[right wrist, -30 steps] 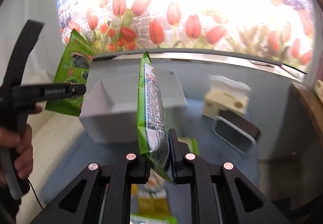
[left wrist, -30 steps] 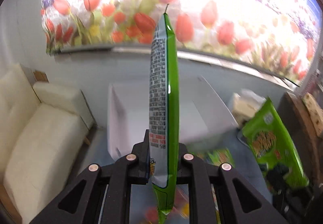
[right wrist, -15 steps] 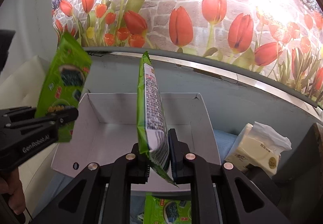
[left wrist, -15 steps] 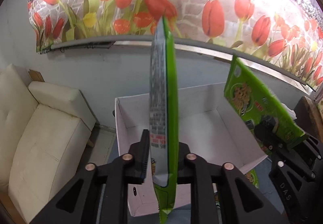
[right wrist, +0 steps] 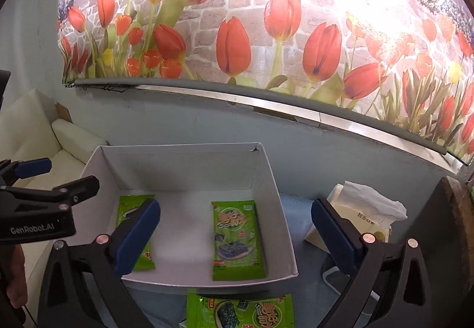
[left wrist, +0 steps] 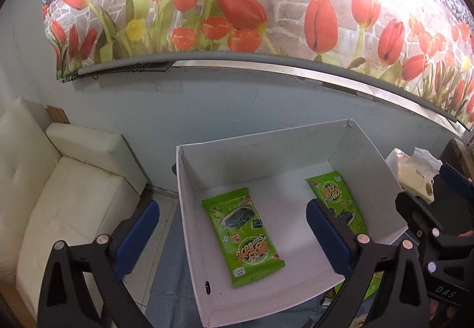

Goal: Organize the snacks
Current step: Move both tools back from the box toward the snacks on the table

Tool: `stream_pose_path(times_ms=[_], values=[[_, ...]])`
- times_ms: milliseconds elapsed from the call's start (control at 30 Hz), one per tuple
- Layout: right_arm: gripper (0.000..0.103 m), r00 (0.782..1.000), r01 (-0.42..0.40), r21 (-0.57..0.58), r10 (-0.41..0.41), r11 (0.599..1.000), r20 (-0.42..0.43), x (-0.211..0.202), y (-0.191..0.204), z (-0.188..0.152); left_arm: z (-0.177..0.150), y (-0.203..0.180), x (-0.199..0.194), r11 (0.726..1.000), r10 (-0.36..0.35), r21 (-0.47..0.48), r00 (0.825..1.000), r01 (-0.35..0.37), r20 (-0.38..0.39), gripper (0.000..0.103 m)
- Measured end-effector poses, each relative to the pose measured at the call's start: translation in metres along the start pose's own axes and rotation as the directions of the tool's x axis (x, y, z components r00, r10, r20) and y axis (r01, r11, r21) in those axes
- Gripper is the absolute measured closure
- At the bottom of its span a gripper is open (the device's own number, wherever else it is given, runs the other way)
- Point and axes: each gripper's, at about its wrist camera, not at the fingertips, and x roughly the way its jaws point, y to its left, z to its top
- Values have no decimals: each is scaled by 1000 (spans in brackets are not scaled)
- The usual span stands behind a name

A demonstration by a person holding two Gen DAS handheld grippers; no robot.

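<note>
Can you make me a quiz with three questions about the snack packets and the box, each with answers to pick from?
1. Where do the two green snack packets lie?
A. on the sofa
B. in the white box
C. on the tissue pack

2. What colour are the pads on the right gripper?
A. red
B. yellow
C. blue

3. How do the jaws of the left gripper stand?
A. wide open, empty
B. shut on a packet
C. shut on the box

Answers: 1 B, both packets lie flat on the box floor. 2 C, both pads show blue. 3 A, the fingers stand far apart with nothing gripped, having just opened.
</note>
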Motion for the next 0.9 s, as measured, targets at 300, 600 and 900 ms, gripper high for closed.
stream_pose_path(times_ms=[300,600,900], values=[[0,1000,-9,50,8,999,20,-31,-10,-18,-18,8,-24,1000,-12,20,1000,12,13,0],[0,998,-29,100,23,995,61,-124,-21,-105,-90,10,-86,995,-95,51,993,91,76,0],[0,995,-90,-35,88,995,-43,-182,2,-226,-190,-5,-147,972,-181,162,981,169,63,0]])
